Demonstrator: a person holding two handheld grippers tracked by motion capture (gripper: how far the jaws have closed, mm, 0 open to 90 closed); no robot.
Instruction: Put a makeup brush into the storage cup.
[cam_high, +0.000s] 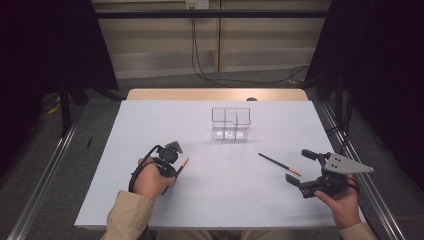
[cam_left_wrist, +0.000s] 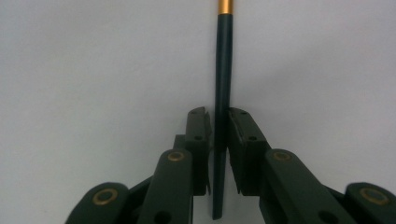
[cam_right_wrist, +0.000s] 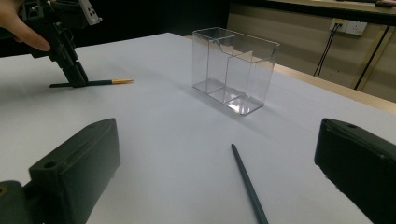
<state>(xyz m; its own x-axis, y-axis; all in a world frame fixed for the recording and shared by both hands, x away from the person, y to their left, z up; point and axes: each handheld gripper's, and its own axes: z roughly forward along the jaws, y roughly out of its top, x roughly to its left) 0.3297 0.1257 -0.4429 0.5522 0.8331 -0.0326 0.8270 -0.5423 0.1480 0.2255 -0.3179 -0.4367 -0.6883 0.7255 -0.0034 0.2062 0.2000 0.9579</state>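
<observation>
The left tongs (cam_left_wrist: 220, 128) stand nearly shut around a dark slender stick (cam_left_wrist: 222, 93) that lies flat on the white tabletop (cam_high: 220, 200), near and to the left. The pads sit right against the shaft on both sides, the left pad perhaps with a sliver of gap, so the grip looks just made or about to seat. To do this pick-up well, I judge the hand should squeeze fully before lifting, keep the pads square to the shaft so it does not roll or pivot, and rise straight so the gold-tipped end clears the surface. The grip sits toward the plain end, so the stick may droop at the tip.

The right tongs (cam_high: 301, 167) hang wide open with nothing in them, near the right edge, just beside a second stick (cam_high: 279, 163) lying at a slant.

Both sticks are thin, round and matte dark, each with a short gold-orange end. Farther off, at the middle, stands a clear plastic holder (cam_high: 230, 123), box-shaped, glossy, with thin walls dividing it into compartments. The tabletop is smooth and matte.
</observation>
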